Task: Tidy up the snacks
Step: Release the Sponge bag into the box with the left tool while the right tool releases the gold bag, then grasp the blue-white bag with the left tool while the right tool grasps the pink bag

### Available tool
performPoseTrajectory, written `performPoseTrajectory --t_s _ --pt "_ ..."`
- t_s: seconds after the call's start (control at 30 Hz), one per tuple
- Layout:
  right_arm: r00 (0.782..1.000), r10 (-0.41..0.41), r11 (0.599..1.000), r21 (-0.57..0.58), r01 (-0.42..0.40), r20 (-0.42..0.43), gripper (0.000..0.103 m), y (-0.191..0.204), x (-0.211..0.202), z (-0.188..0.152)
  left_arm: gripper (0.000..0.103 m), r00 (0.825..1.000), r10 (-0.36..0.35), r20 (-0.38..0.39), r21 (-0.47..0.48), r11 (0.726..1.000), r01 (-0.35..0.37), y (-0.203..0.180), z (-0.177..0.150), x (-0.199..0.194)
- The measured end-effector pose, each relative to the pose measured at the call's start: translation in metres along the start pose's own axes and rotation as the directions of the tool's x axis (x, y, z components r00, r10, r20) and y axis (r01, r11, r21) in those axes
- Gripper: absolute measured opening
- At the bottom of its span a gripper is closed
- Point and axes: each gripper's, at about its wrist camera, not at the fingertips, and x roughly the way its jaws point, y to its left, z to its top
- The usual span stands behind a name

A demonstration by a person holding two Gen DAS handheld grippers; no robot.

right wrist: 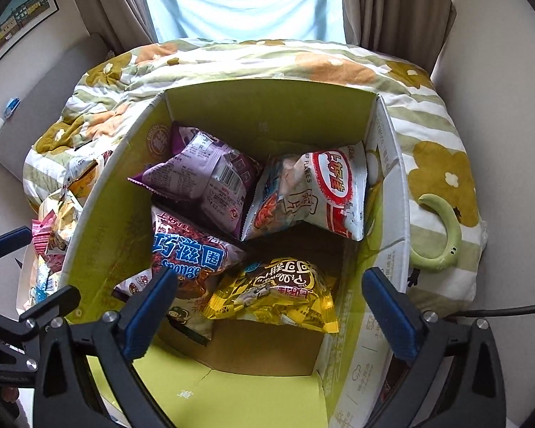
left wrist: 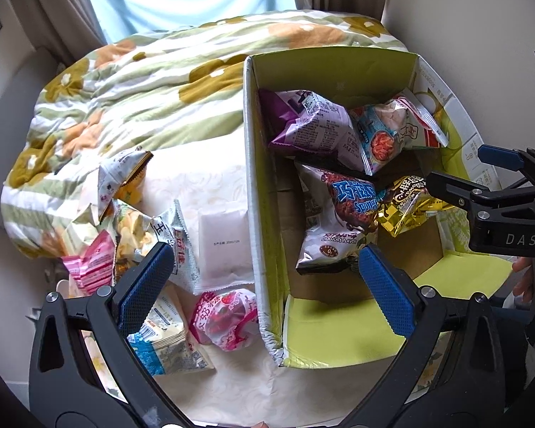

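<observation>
Left of the box [left wrist: 253, 185], loose packets still lie in a heap on the bed: a pink packet [left wrist: 89, 267], a white sachet [left wrist: 223, 246] and a strawberry packet [left wrist: 228, 315] close against the box wall. Your left gripper [left wrist: 267, 285] hangs spread wide and empty, straddling that wall, so dropping straight down would likely catch the cardboard edge instead of a packet; shift it away from the box first. The heap overlaps, so a pinch on one packet may drag a neighbour along.

Inside the box, the purple packet [right wrist: 203, 174] and the red-and-white bag [right wrist: 321, 192] lean at the far end, with the Sponge bag [right wrist: 185, 260] and the yellow bag [right wrist: 278, 296] nearer you. Your right gripper [right wrist: 271, 303] stands fully spread above the yellow bag, pinching nothing. The pile is loose and may slump.

The box floor under the bags is hidden, the heap's lower packets are covered, and the box's near right corner is cut off by the gripper.
</observation>
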Motion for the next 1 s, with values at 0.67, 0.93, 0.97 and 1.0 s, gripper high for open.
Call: performPoseTrajectory --t_s 0.67,0.93,0.97,1.0 --pt "0.978 0.031 0.997 0.059 -0.044 0.206 0.102 0.022 -0.116 -0.02 0.102 0.982 0.041 0.183 -0.048 0.998 -0.033 0.014 -0.033 -0.104" --pt "0.964 -0.035 0.994 0.105 0.007 0.265 0.102 0.043 -0.138 -0.06 0.102 0.972 0.004 0.234 -0.084 0.996 0.016 0.05 -0.086 -0.126" --pt "0.96 -0.047 0.993 0.118 0.014 0.275 0.102 0.047 -0.14 -0.066 0.102 0.971 -0.002 0.24 -0.083 0.996 0.023 0.057 -0.093 -0.127" --pt "0.957 -0.053 0.991 0.132 0.015 0.284 0.102 0.051 -0.142 -0.072 0.102 0.969 -0.009 0.247 -0.082 0.996 0.03 0.064 -0.099 -0.128"
